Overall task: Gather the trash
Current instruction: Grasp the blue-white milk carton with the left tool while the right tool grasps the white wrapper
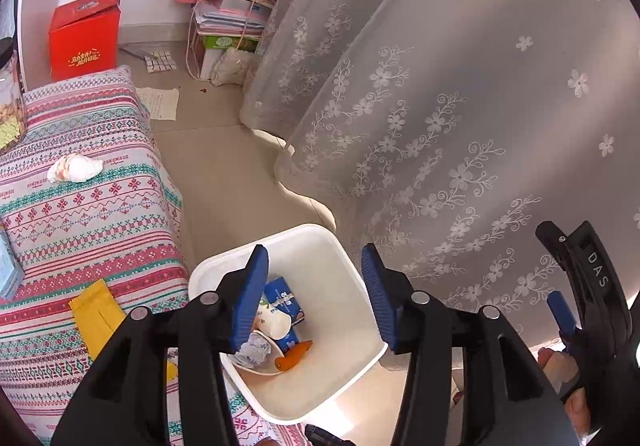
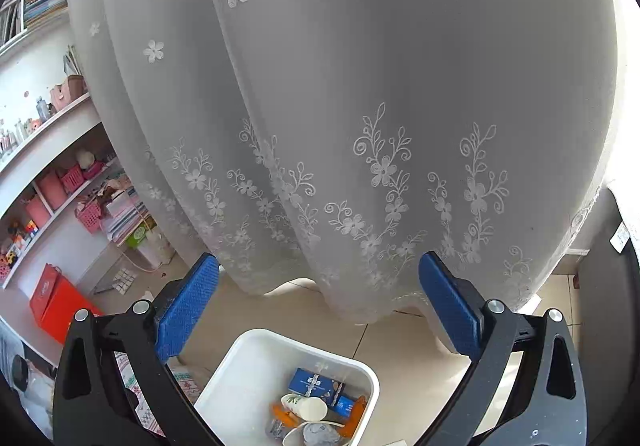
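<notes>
I judge the task partly done — the bin (image 1: pixel 320 246) below my empty, open jaws holds trash, but a wad (image 1: pixel 75 168) and yellow wrapper (image 1: pixel 96 312) lie left on the bed (image 1: pixel 100 213).

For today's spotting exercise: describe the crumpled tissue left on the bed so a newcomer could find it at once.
Start at the bed with its pink and teal striped cover, left of the white bin. On the cover, toward the far end, lies the tissue. It is a crumpled white wad with orange stains, unlike the flat yellow packet near the bin.
</notes>
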Motion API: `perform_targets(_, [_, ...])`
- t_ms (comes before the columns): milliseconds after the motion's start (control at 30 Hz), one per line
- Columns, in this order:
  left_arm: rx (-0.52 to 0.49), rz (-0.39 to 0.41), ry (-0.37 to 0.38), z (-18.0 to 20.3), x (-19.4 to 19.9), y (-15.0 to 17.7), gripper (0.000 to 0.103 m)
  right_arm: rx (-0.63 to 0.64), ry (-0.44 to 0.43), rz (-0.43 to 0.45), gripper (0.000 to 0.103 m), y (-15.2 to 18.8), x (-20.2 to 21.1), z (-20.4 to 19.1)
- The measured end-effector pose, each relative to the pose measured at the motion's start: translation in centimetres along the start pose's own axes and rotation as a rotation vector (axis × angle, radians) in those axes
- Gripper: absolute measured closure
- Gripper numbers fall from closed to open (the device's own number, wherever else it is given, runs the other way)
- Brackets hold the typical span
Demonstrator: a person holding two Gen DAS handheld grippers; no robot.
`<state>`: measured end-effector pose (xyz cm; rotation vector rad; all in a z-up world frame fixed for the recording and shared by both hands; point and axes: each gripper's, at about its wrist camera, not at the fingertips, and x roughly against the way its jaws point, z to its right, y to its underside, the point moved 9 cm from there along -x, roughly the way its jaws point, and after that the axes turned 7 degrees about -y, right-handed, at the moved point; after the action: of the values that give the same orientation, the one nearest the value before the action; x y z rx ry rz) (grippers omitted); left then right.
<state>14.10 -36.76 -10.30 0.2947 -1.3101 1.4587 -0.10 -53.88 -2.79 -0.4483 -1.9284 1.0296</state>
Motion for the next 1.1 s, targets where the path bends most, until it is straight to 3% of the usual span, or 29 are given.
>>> perform_targets(100, [0.010, -0.002, -0.081, -2.0, 0.1, -0.1, 0.043, 0.064, -0.027, -0.053, 0.007, 1.0, -0.7, -1.6])
perform_targets(167, [0.033, 0.011, -0.157, -4.0, 0.2, -0.3, 0.031, 0.111, -0.055, -0.097, 0.007, 1.9, -1.3, -2.9])
perform_targets(267, [0.086, 0.019, -0.269, -7.8, 0.3, -0.7, 0.026, 0.173, -0.094, -0.149, 0.007, 3.2, -1.7, -4.9])
perform_targets(400, [0.195, 0.008, -0.427, -14.6, 0.2, -0.8, 0.022, 0.238, -0.149, -0.203, 0.007, 4.7, -1.8, -7.2])
perform_targets(567, [0.344, -0.019, -0.714, -25.6, 0.4, -0.5, 0.020, 0.297, -0.202, -0.225, 0.007, 5.8, -1.3, -9.4])
perform_targets(700, [0.447, -0.083, -0.858, -33.3, 0.5, 0.7, 0.020, 0.331, -0.221, -0.236, 0.007, 6.2, -1.2, -10.6])
perform_targets(867, [0.582, -0.123, -0.855, -38.4, 0.4, 1.9, 0.020, 0.374, -0.231, -0.249, 0.007, 7.1, -1.3, -12.1])
perform_targets(1100, [0.602, -0.165, -0.813, -40.6, -0.9, 2.3, 0.020, 0.445, -0.240, -0.269, 0.007, 8.9, -1.3, -14.3])
